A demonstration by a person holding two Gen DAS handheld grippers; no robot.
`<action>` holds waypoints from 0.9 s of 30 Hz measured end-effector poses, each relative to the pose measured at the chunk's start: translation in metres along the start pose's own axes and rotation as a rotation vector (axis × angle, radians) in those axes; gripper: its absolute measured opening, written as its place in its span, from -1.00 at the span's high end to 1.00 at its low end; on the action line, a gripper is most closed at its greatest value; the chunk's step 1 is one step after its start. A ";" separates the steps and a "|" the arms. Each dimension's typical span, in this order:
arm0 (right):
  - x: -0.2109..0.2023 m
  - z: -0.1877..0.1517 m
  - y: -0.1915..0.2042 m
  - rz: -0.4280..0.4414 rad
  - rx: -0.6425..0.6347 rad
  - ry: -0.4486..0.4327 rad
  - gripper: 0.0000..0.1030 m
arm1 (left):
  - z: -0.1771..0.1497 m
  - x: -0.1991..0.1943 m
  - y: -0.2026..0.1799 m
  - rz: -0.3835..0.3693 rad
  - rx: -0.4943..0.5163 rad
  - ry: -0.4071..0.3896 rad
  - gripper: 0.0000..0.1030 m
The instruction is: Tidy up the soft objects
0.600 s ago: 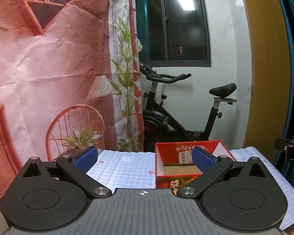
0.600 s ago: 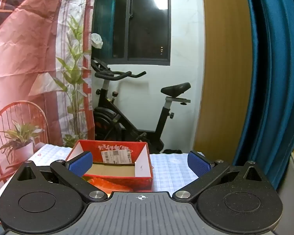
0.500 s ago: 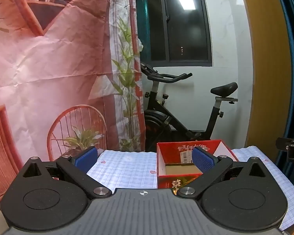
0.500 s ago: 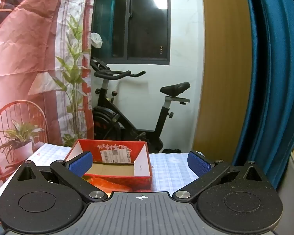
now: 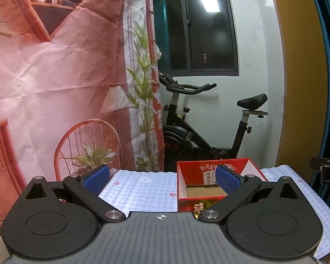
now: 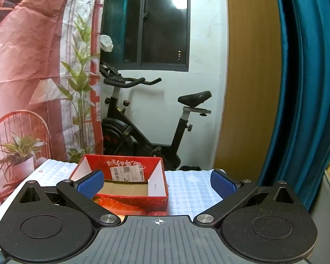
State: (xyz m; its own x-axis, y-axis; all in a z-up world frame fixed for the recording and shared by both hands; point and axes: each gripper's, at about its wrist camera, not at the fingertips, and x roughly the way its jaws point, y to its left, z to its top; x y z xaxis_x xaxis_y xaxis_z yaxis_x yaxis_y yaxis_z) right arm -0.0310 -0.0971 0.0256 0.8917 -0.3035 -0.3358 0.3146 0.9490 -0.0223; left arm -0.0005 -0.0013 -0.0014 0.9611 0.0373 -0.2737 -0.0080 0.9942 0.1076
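Note:
An open red cardboard box (image 5: pixel 192 177) stands on a table with a light checked cloth (image 5: pixel 143 189). It also shows in the right wrist view (image 6: pixel 125 169), and its inside looks empty. My left gripper (image 5: pixel 162 177) is open and empty, held above the table with the box ahead to the right. My right gripper (image 6: pixel 157 182) is open and empty, with the box ahead to the left. No soft object is in view.
A black exercise bike (image 5: pixel 209 132) stands behind the table by a white wall. A pink printed backdrop (image 5: pixel 66 77) hangs at the left. A blue curtain (image 6: pixel 308 88) hangs at the right. The other gripper's edge (image 5: pixel 327 171) shows at the right.
Both views have shifted slightly, with the box sitting a little lower in each. Both grippers stay open and empty.

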 end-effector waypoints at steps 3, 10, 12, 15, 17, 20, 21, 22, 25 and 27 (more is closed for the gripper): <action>0.001 -0.001 -0.001 -0.001 0.000 0.001 -0.99 | 0.000 0.000 0.000 -0.001 0.000 0.001 -1.00; 0.001 -0.002 -0.001 -0.001 0.000 0.003 -0.99 | -0.001 -0.001 0.000 -0.003 0.003 0.002 -1.00; 0.001 -0.002 0.001 -0.003 -0.001 0.003 -0.99 | -0.001 -0.002 0.000 -0.003 0.003 0.002 -1.00; 0.002 -0.002 0.000 -0.003 0.000 0.004 -0.99 | -0.001 -0.002 0.000 -0.003 0.003 0.002 -1.00; 0.002 -0.002 0.000 -0.002 0.000 0.005 -0.99 | -0.001 -0.002 0.000 -0.004 0.003 0.002 -1.00; 0.002 -0.002 0.000 -0.003 0.000 0.006 -0.99 | -0.001 -0.002 0.000 -0.003 0.003 0.002 -1.00; 0.002 -0.002 0.000 -0.002 0.000 0.006 -0.99 | -0.001 -0.002 0.000 -0.003 0.004 0.002 -1.00; 0.002 -0.002 0.000 -0.002 0.000 0.007 -0.99 | -0.001 -0.002 0.000 -0.003 0.004 0.002 -1.00; 0.003 -0.003 0.000 -0.003 0.000 0.008 -0.99 | -0.001 -0.002 0.000 -0.003 0.004 0.002 -1.00; 0.003 -0.003 0.000 -0.003 0.000 0.008 -0.99 | -0.001 -0.002 -0.001 -0.003 0.004 0.003 -1.00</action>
State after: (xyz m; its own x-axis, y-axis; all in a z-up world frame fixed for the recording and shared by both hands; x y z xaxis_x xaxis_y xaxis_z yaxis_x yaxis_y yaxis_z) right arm -0.0292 -0.0974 0.0221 0.8882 -0.3053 -0.3434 0.3171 0.9481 -0.0228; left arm -0.0027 -0.0017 -0.0019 0.9603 0.0348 -0.2767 -0.0042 0.9939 0.1103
